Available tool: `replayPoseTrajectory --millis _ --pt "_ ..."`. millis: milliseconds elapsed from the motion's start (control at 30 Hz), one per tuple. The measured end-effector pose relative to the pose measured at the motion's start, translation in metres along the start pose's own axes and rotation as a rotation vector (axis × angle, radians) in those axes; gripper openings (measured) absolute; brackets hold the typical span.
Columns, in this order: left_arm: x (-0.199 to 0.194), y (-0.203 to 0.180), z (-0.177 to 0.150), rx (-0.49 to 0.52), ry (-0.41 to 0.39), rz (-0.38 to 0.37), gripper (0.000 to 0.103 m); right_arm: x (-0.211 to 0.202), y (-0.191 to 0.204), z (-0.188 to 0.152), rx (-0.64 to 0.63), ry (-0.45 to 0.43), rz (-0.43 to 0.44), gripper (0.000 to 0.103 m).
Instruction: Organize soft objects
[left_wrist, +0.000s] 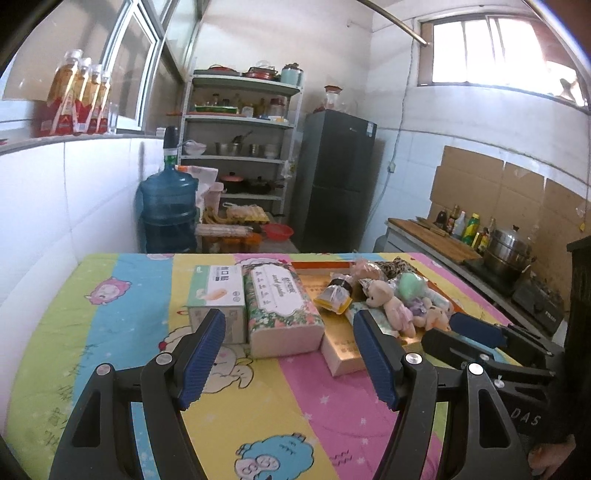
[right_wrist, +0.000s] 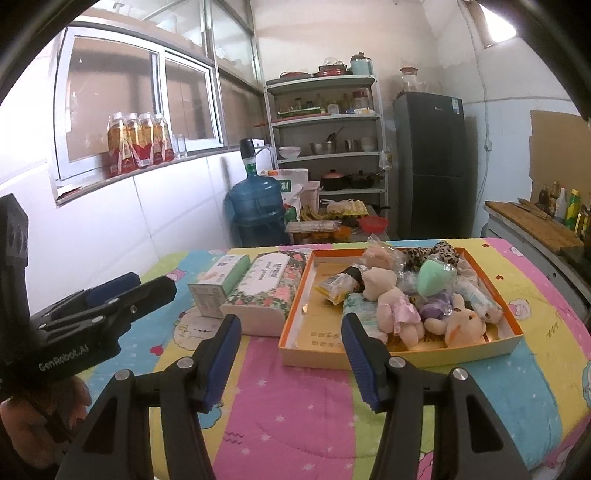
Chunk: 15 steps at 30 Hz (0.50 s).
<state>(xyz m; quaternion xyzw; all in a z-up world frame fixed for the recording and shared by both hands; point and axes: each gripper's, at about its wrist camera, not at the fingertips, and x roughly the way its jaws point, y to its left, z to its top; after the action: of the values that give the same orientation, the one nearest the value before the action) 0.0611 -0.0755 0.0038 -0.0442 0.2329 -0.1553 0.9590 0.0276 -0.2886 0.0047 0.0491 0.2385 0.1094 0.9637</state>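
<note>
An orange-rimmed shallow box (right_wrist: 413, 356) on the colourful quilted table holds soft things: a teddy in a pink dress (right_wrist: 391, 306), a cream bunny (right_wrist: 463, 326), a mint green plush (right_wrist: 436, 278), a leopard-print cloth (right_wrist: 432, 253) and a yellow packet (right_wrist: 336, 286). The same pile shows in the left wrist view (left_wrist: 395, 299). A floral tissue pack (right_wrist: 269, 291) and a small green-white box (right_wrist: 218, 280) lie left of the box. My left gripper (left_wrist: 290, 360) and my right gripper (right_wrist: 291, 354) are both open and empty, held before these things.
A blue water jug (right_wrist: 258, 206), a metal shelf of cookware (right_wrist: 328, 147) and a dark fridge (right_wrist: 430, 162) stand behind the table. A counter with bottles (left_wrist: 461, 225) and a steel pot (left_wrist: 508, 254) runs along the right. Bottles line the window sill (right_wrist: 140, 142).
</note>
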Motion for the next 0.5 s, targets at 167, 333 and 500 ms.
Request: replayPoseTrajectory --millis 167,333,500 --pt "-0.019 0.003 -0.004 -0.012 -0.02 0.0 0.073 -0.013 0.006 -0.003 0.006 -0.041 -0.022 0.056" --pt "-0.036 0.006 -0.008 -0.018 -0.046 0.06 0.073 -0.026 0.014 -0.006 -0.013 -0.072 -0.057 0.056" --pt "-0.048 0.004 -0.012 -0.007 -0.042 0.149 0.073 -0.034 0.022 -0.008 -0.027 -0.076 -0.071 0.056"
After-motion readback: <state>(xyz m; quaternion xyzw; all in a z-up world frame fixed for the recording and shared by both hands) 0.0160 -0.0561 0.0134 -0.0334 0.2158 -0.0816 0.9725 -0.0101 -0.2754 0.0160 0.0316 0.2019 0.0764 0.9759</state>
